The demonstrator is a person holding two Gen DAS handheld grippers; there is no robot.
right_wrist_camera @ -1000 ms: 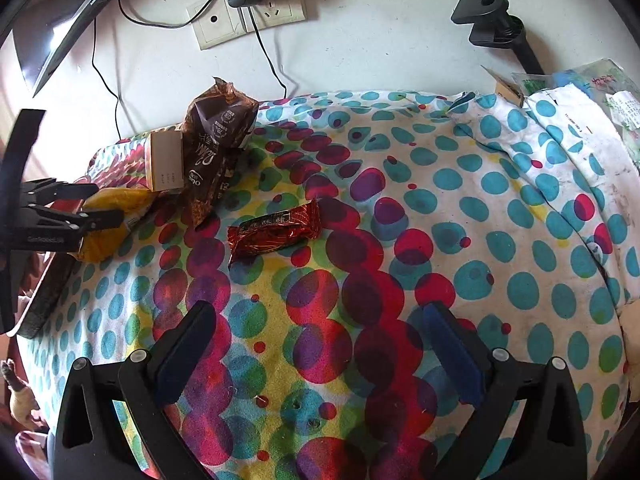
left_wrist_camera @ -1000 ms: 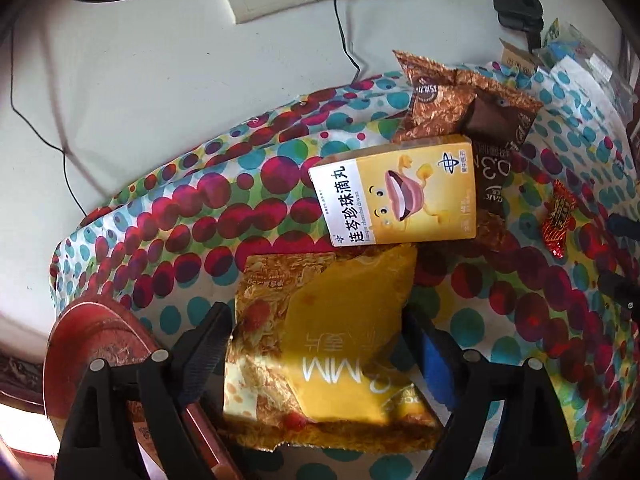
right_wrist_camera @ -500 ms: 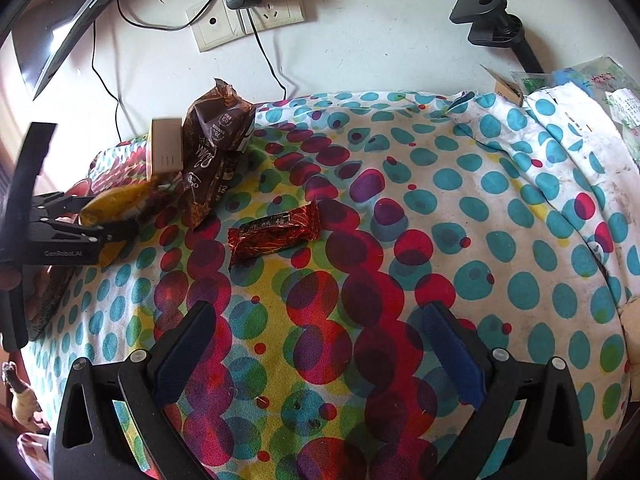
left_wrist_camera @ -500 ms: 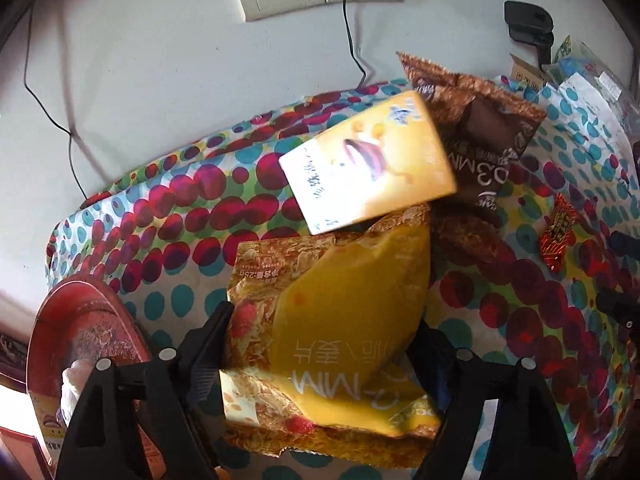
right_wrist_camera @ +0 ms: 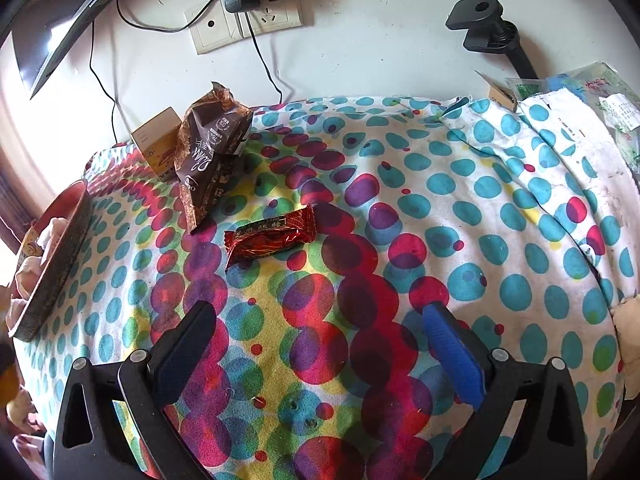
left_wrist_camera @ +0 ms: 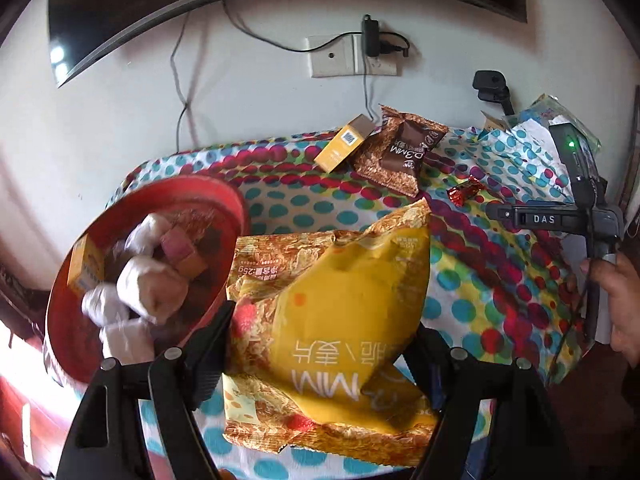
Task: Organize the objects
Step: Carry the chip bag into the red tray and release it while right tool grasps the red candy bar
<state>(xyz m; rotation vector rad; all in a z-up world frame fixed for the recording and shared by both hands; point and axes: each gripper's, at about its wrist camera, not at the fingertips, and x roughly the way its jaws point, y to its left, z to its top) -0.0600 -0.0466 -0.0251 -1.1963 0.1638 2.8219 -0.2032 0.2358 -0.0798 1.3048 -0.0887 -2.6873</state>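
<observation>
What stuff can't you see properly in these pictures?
- Red bowl, left view: its wrapped snacks are motion-blurred, and the left claw cuts off its near rim.
- Yellow snack bag: lower corners hidden behind the claw's fingers.
- Yellow box, right view: half hidden behind the brown packet.

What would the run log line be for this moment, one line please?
left gripper: shut on yellow snack bag, beside red bowl | right gripper: open, empty, above dotted cloth | red candy bar: on cloth
</observation>
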